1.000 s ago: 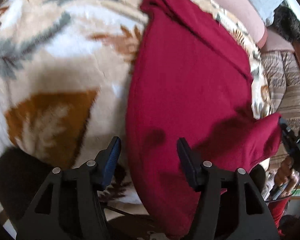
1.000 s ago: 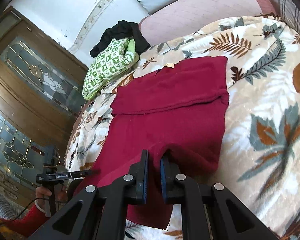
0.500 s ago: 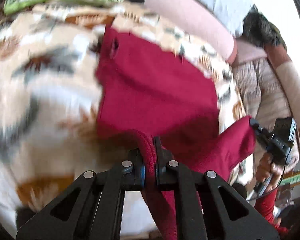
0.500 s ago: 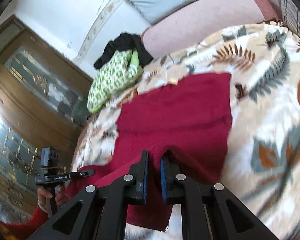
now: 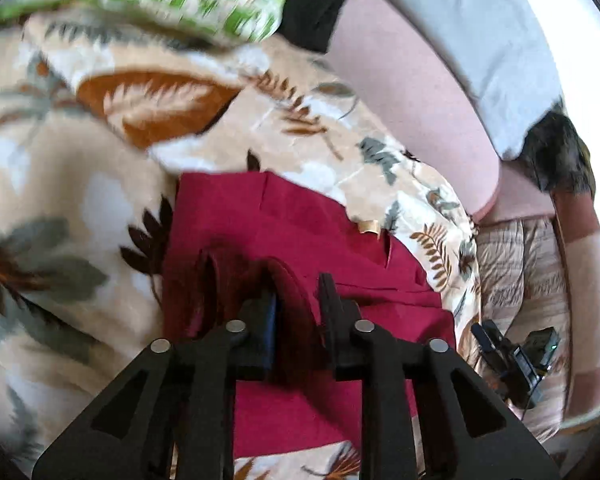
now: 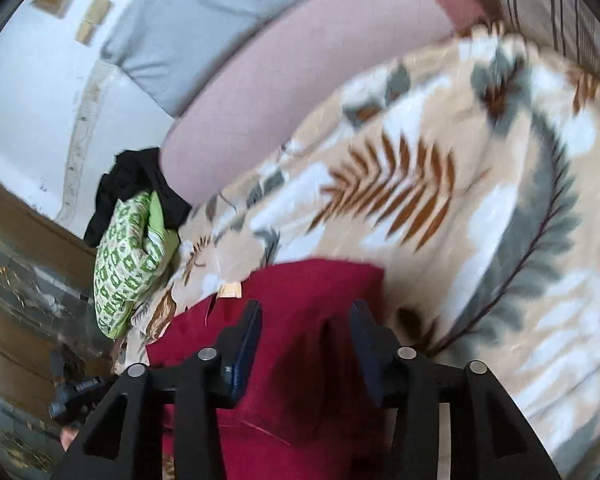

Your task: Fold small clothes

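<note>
On the leaf-print blanket the red garment lies folded over, running away from both grippers, the left gripper just parting with a fold between its fingers, the right gripper just opened wider above the cloth's right edge.

Left gripper angled downward, jaws just opening to a narrow gap, cloth fold between them, right gripper jaws just opening, parted wider, pads clear.
</note>
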`<state>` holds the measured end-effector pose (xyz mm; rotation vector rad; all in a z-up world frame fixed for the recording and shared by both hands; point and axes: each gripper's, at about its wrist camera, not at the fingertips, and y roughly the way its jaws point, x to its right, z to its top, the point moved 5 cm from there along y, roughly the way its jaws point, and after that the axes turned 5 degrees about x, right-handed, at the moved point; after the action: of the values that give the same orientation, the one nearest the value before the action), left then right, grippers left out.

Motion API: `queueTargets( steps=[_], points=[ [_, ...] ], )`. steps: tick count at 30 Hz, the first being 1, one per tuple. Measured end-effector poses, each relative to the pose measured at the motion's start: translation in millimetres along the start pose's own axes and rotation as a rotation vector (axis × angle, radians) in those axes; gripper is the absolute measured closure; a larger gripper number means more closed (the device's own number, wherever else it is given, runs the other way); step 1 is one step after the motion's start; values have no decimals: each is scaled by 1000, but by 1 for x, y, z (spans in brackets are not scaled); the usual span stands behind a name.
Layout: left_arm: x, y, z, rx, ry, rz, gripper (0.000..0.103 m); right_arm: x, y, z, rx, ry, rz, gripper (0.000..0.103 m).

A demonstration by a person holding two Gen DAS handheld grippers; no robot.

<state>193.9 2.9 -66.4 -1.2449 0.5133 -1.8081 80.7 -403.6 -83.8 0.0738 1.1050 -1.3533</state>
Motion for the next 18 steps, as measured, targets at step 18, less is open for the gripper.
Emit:
queueTargets(
  steps=[18],
  points=[
    [29, -14, -79, -67, 207, -15, 51, -59, 60, -45, -228, -181, 140, 59]
  ],
)
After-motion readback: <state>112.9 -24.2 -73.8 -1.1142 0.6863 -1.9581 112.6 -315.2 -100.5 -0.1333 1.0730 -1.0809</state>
